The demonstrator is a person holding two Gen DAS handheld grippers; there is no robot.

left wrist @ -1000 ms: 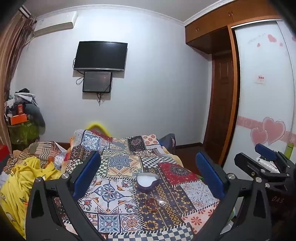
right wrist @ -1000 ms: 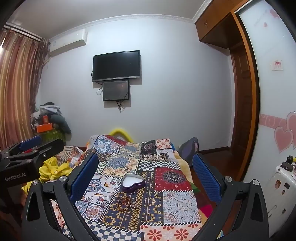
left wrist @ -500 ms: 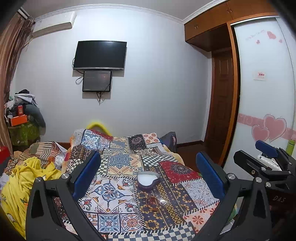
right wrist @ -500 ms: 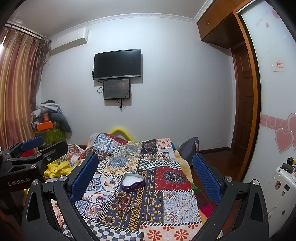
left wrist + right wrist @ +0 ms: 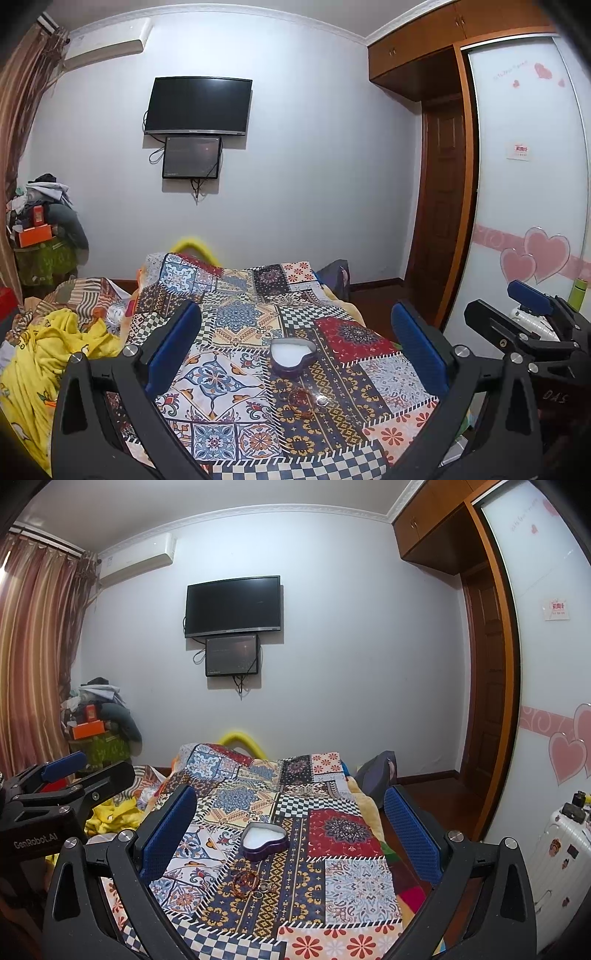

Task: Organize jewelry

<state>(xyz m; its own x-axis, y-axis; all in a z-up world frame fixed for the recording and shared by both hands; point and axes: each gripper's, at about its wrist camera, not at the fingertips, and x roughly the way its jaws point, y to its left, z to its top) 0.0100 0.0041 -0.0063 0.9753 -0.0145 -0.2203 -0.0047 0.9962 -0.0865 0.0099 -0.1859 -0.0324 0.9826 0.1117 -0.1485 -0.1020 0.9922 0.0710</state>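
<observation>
Both tools wide open, empty: left tool (image 5: 295,350), right tool (image 5: 290,829). Bracelet and rings (image 5: 251,882) loose on the bed (image 5: 354,878), just near of the heart box (image 5: 265,840). Right tool looks nearer.

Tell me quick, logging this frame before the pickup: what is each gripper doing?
Left gripper: open, holding nothing, above the patchwork blanket.
Right gripper: open, holding nothing; the heart-shaped box lies ahead between its fingers.
</observation>
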